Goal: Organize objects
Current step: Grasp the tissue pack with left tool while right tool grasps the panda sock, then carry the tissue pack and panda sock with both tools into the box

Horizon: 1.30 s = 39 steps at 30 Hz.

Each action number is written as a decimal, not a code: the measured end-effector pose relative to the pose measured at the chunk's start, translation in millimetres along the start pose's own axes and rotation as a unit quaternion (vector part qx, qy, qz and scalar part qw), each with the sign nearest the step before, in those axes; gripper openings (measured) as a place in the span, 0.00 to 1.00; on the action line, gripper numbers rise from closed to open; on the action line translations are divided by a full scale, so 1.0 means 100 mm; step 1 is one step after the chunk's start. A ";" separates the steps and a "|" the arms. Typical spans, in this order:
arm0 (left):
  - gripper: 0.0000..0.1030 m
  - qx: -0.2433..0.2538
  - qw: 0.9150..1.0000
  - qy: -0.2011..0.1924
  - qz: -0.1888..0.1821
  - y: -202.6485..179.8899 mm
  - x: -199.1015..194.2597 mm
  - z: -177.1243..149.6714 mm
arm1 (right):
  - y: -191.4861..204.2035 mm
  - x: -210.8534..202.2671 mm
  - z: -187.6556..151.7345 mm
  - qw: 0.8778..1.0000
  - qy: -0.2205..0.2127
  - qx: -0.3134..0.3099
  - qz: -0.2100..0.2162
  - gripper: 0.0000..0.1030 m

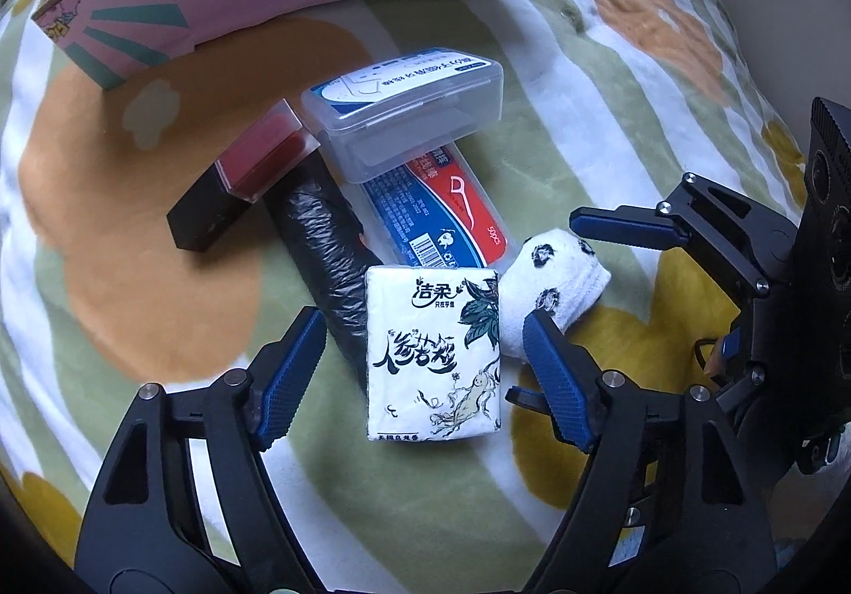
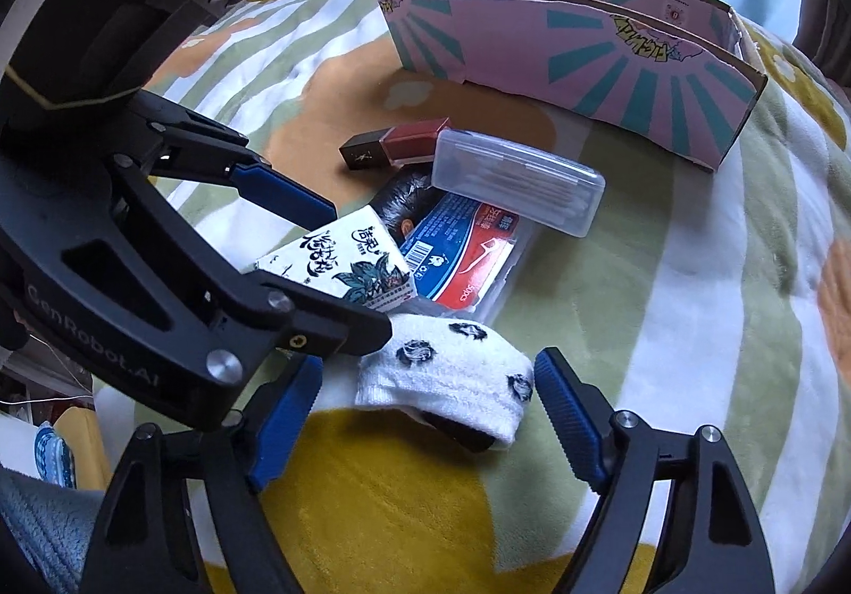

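Note:
A white tissue pack [image 1: 433, 354] with black lettering lies on the blanket between the fingers of my left gripper [image 1: 424, 320], which is open; both blue pads stand clear of the pack's sides. Right of it lies a rolled white sock [image 2: 452, 376] with dark spots. My right gripper [image 2: 431, 362] straddles the sock, open, with its right pad almost at the sock's end. In the right wrist view the left gripper [image 2: 359, 269] crosses over the tissue pack [image 2: 340, 253] and hides the sock's left end.
Behind the pack lie a black bag roll [image 1: 324, 232], a red-and-blue floss pick box [image 1: 447, 211], a clear cotton swab case [image 1: 404, 110] and a red-and-black lipstick [image 1: 239, 184]. An open pink cardboard box [image 2: 585, 62] stands further back on the striped blanket [image 2: 691, 301].

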State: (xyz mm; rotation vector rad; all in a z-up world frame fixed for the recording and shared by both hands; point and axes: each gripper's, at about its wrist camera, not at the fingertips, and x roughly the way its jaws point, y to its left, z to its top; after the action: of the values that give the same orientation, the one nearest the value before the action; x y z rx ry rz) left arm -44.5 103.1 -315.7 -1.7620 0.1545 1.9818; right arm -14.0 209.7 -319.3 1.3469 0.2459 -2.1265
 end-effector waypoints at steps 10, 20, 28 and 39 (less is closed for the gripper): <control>0.43 0.023 1.000 0.001 0.019 0.03 0.02 -0.04 | -0.04 0.08 0.04 1.000 0.013 0.004 -0.018 0.59; 0.41 0.030 0.999 -0.004 0.014 0.03 -0.06 -0.06 | -0.03 0.01 0.06 0.999 0.012 0.014 -0.027 0.50; 0.41 0.020 0.999 -0.022 0.012 0.07 -0.35 -0.06 | -0.07 -0.25 0.17 0.998 0.003 0.046 -0.033 0.48; 0.41 -0.023 0.996 -0.087 0.022 0.14 -1.27 0.05 | 0.01 -1.14 0.75 0.993 -0.040 0.084 -0.074 0.48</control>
State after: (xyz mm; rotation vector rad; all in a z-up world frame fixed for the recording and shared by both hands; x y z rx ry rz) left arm -47.9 57.5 -196.2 -1.6159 0.0911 2.1762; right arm -36.1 219.1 -184.6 1.3704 0.1402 -2.3638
